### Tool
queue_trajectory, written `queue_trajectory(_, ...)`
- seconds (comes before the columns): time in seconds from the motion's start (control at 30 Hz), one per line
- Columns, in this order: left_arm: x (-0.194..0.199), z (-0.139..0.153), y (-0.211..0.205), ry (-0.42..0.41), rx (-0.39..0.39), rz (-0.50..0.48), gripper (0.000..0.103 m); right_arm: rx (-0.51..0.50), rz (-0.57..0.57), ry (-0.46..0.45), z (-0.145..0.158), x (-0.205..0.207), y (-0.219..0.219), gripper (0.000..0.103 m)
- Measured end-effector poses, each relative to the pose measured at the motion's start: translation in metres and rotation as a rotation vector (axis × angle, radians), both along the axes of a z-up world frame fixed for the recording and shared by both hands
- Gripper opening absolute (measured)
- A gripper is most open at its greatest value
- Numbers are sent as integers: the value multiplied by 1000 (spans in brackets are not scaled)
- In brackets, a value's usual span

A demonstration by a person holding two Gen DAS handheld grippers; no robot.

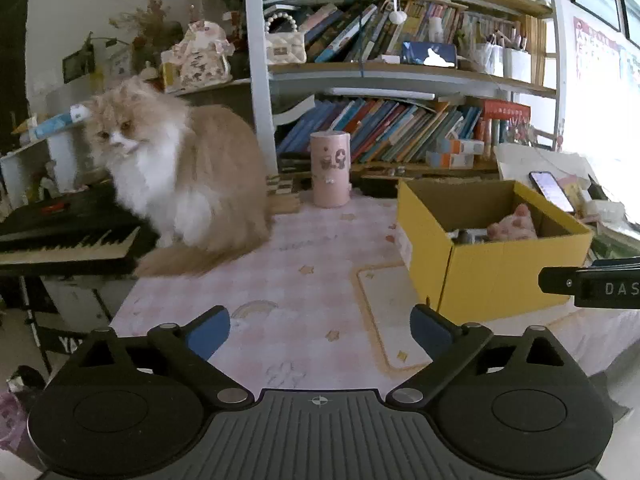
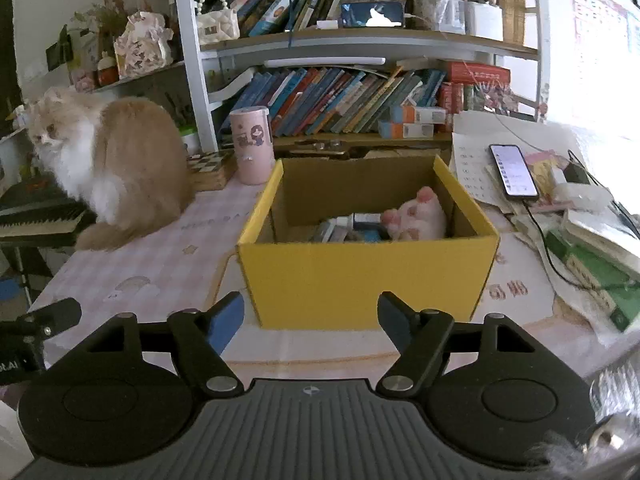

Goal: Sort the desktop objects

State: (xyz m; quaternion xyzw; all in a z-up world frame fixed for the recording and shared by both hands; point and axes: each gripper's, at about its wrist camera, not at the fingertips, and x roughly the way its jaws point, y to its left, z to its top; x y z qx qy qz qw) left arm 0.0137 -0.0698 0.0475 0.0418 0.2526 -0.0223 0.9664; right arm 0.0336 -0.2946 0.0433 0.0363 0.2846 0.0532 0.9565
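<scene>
The yellow cardboard box (image 2: 368, 276) stood open-topped on the table (image 2: 160, 264), which wore a pink checked cloth, and served as the landmark for everything else. Inside the box lay a pink plush paw (image 2: 416, 216) against its right-hand wall, with a few small packets and bottles (image 2: 352, 226) beside it toward the middle of the box floor; what they were could not be told.

The right gripper (image 2: 310, 320) hung just in front of the box's near wall, its jaws spread wide and holding nothing. The left gripper (image 1: 320, 332) hovered over bare cloth to the left of the box, near its front corner, jaws likewise wide apart and empty. The right gripper's black body poked in at the edge of the left wrist view, just right of the box.

Behind the box's left rear corner stood a pink cylindrical cup (image 2: 252, 144), upright, apart from the box. Farther left of the box a long-haired cream and white cat (image 2: 116, 172) sat on the table, its front toward a black keyboard (image 2: 40, 216) at the table's left edge. To the right of the box a phone (image 2: 514, 170) lay lit on papers with a cable running from it, near stacked books (image 2: 600, 256). Behind the box rose a bookshelf (image 2: 360, 96) packed with leaning books.
</scene>
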Motion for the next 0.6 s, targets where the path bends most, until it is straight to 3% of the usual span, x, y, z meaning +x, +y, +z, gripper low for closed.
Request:
queue_trajectory(0.43,-45,-18,13,34,4,37,103,-43,-51,-30,-20,-68,30,92)
queue_trajectory(0.6,-56,-25,12,45,15,40,103,-50,-59,-3,-30,-84,38,94)
